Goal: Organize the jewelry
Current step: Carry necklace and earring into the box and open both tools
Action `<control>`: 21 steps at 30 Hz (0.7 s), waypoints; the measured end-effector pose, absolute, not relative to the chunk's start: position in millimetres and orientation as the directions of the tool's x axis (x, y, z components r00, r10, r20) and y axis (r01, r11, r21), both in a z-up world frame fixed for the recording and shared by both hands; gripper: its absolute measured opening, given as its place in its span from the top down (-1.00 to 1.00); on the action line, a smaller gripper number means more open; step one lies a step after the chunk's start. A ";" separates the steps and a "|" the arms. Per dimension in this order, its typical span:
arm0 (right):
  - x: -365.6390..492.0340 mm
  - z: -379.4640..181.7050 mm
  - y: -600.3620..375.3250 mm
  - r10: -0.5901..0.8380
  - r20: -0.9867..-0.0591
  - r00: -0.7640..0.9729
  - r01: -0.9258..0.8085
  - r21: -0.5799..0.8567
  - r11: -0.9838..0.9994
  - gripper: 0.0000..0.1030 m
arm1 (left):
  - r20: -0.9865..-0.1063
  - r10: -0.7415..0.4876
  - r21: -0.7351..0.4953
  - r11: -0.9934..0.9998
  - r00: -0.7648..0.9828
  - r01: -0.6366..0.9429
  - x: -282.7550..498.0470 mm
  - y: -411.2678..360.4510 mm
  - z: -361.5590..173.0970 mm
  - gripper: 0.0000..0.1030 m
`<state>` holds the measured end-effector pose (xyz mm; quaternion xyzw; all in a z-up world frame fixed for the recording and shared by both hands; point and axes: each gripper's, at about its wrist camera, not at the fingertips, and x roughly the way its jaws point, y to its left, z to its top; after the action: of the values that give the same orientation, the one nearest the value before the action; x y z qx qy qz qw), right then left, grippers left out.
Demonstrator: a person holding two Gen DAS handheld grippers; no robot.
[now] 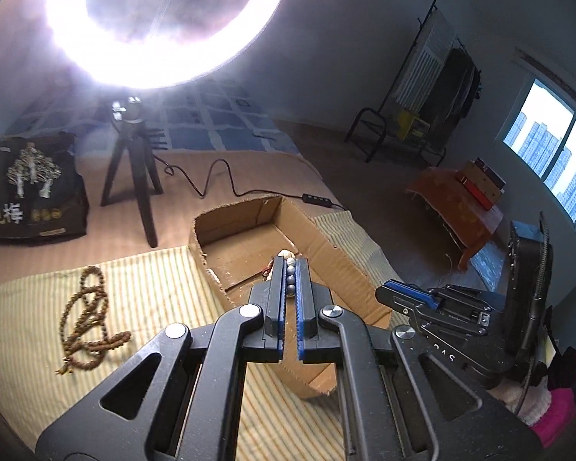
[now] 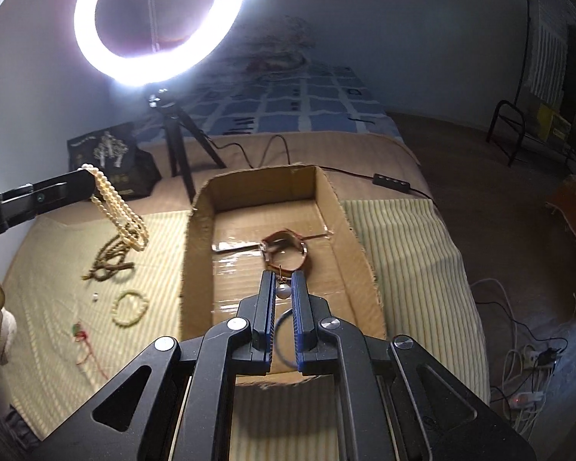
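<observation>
Grippers both clamped on jewelry, over a bed covered by a striped mat point(image 2: 403, 238).

Left gripper point(image 1: 291, 269): jaws nearly together, pinching a pearl necklace point(image 2: 121, 211). Left wrist view shows a row of beads wedged between the pads; right wrist view shows the pale strands hanging in loops from the fingertips, above the mat's left part, just left of the cardboard box point(image 2: 199, 230).

Right gripper point(image 2: 282, 288): jaws narrow, a single grey bead pendant point(image 2: 283, 291) caught between the pads, with a thin ring-shaped loop point(image 2: 282, 320) lower down between the fingers. It sits over the near half of the open box.

Box lies open-topped on the mat, near its middle. Inside, on the taped floor toward the far half: a reddish-brown bracelet point(image 2: 286, 247), curled up.

On the mat left of the box:
- brown bead necklace point(image 1: 86, 322), in a loose heap, partly under the hanging pearls in the right wrist view
- pale bead bracelet point(image 2: 130, 307), nearer the front edge
- small red string piece point(image 2: 81, 333), near the left front; detail too small to tell

Behind the box: lit ring light point(image 2: 159, 23) on a tripod, a dark printed bag point(image 1: 30, 188) at the far left of the bed.
</observation>
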<state>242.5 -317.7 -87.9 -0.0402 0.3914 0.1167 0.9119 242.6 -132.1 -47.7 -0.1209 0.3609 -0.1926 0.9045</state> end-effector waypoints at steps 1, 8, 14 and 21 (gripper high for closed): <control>245.8 -90.4 -319.1 0.179 -0.726 0.664 -0.243 0.017 0.970 0.87 | -0.613 -0.434 -0.356 0.898 0.660 0.261 246.3 -135.0 -51.4 0.97; 263.3 -110.6 -323.7 0.168 -0.759 0.630 -0.238 0.017 0.971 0.87 | -0.653 -0.427 -0.352 0.902 0.625 0.249 267.8 -146.6 -76.9 0.97; 271.7 -120.9 -327.3 0.177 -0.776 0.606 -0.225 0.046 0.973 0.87 | -0.674 -0.423 -0.349 0.905 0.605 0.244 276.8 -159.1 -87.9 0.97; 274.6 -130.5 -324.7 0.103 -0.806 0.583 -0.197 -0.018 0.980 -0.03 | -0.695 -0.394 -0.319 0.919 0.602 0.233 279.1 -164.3 -91.3 0.23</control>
<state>274.6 -324.7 -130.5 -0.0528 0.4488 0.0844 0.8880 279.1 -164.3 -91.3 -0.0980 0.4098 -0.1760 0.8896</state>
